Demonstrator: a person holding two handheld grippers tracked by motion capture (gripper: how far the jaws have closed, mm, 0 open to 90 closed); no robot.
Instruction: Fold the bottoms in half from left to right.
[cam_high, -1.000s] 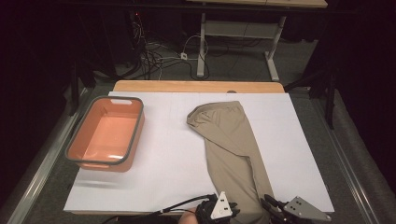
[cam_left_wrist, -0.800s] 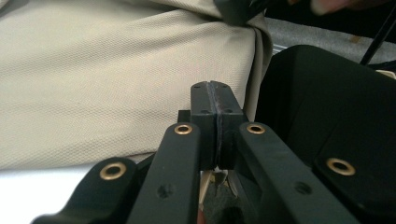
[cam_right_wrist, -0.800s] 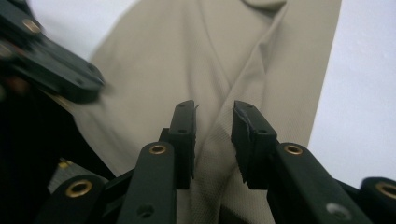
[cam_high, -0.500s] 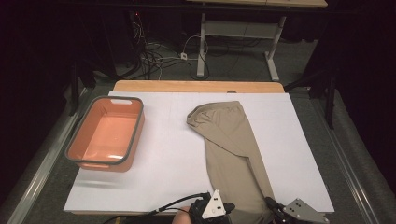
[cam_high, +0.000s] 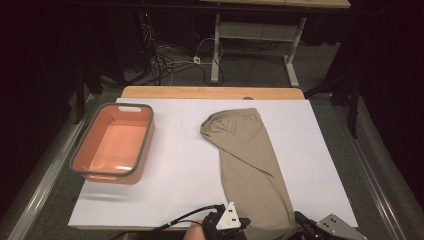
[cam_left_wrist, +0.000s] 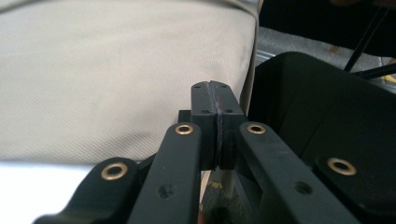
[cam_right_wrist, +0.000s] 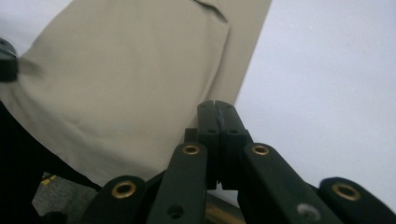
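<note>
Trousers (cam_high: 250, 165) lie folded on the worktop (cam_high: 165, 190), near end at both tongs: left tongs (cam_left_wrist: 215, 93) and right tongs (cam_right_wrist: 217, 109) clenched, seemingly pinching nothing. Lifting now could leave the cloth behind.

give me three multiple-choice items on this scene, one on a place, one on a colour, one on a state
1. Where is the bin relative to the cloth in the high view?
A. left of it
B. right of it
C. on top of it

2. What colour is the cloth?
A. blue
B. beige
C. red

3. How do the jaws of the left hand-held gripper stand?
A. wide open
B. shut together
C. clamped on the bin

Answers:
1. A, the bin sits at the board's left, apart from the cloth.
2. B, it looks tan in every view.
3. B, the left gripper view shows the tips meeting with no gap.
</note>
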